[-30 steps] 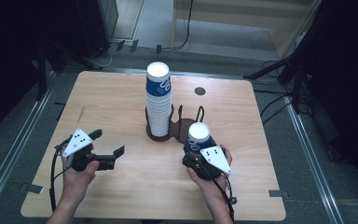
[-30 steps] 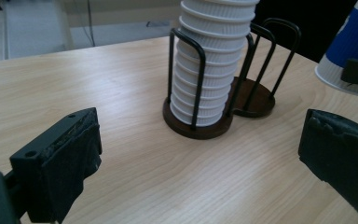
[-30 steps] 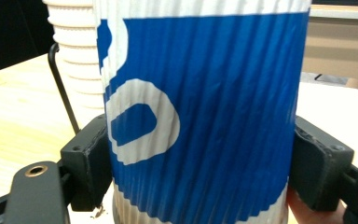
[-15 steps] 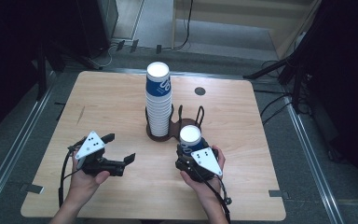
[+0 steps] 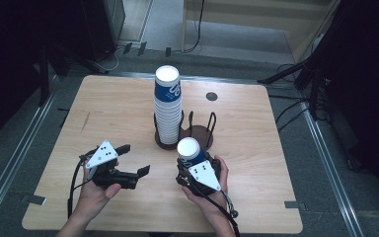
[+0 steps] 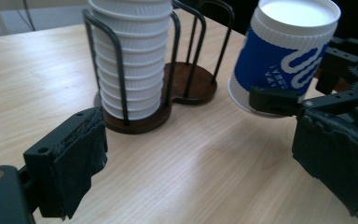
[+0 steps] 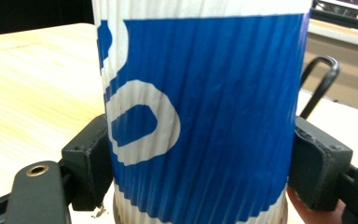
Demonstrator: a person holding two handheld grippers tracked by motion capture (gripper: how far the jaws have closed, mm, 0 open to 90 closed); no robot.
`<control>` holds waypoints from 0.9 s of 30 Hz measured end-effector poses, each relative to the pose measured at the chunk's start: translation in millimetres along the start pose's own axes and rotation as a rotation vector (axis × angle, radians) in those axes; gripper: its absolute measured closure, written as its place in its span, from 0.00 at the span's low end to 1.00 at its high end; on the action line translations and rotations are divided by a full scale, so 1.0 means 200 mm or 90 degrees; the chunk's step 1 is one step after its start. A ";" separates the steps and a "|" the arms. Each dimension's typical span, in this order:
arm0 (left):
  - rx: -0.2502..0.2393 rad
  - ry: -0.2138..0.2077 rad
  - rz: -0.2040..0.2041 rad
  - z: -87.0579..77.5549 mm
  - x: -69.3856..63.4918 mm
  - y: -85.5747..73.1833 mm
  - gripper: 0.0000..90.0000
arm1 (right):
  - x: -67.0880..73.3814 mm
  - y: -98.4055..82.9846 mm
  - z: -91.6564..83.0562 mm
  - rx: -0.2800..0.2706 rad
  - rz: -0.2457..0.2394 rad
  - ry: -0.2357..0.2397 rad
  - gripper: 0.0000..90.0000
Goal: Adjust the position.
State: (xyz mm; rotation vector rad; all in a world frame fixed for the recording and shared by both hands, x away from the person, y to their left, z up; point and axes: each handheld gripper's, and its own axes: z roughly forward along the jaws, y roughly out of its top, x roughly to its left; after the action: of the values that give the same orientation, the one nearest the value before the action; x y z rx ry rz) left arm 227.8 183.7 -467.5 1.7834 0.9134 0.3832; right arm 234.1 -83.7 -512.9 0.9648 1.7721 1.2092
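A ribbed paper cup [image 5: 189, 150] sits just below the centre of the high view, white with a broad blue band and white lettering, its mouth turned down and flat white base up. The right gripper [image 5: 191, 168] clamps it by the lower sides, both black pads pressing the blue band. At lower left, the left gripper [image 5: 134, 160] is spread wide with nothing between its jaws, which have just been closing slightly. A tall stack of matching cups [image 5: 168, 106] stands in a wire holder [image 5: 200, 133] at centre.
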 end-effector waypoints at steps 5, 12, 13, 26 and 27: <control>0.011 -0.019 0.002 0.02 -0.03 0.00 0.05 | 0.02 0.00 0.00 -0.012 -0.020 0.006 0.22; 0.015 -0.032 0.006 0.03 -0.06 0.00 0.05 | 0.08 -0.02 0.00 -0.022 -0.084 0.007 0.22; 0.014 -0.034 0.006 0.03 -0.06 0.00 0.05 | 0.09 -0.02 0.00 -0.023 -0.091 0.006 0.22; 0.022 -0.058 0.013 0.05 -0.09 0.00 0.08 | 0.18 -0.04 0.01 -0.036 -0.198 0.003 0.22; 0.024 -0.061 0.014 0.05 -0.10 0.00 0.08 | 0.19 -0.04 0.01 -0.036 -0.203 0.003 0.22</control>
State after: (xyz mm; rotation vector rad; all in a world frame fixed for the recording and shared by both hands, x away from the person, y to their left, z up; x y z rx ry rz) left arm 222.1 162.2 -468.3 1.8321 0.8389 0.2943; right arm 218.7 -52.1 -527.4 0.6180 1.8043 1.0517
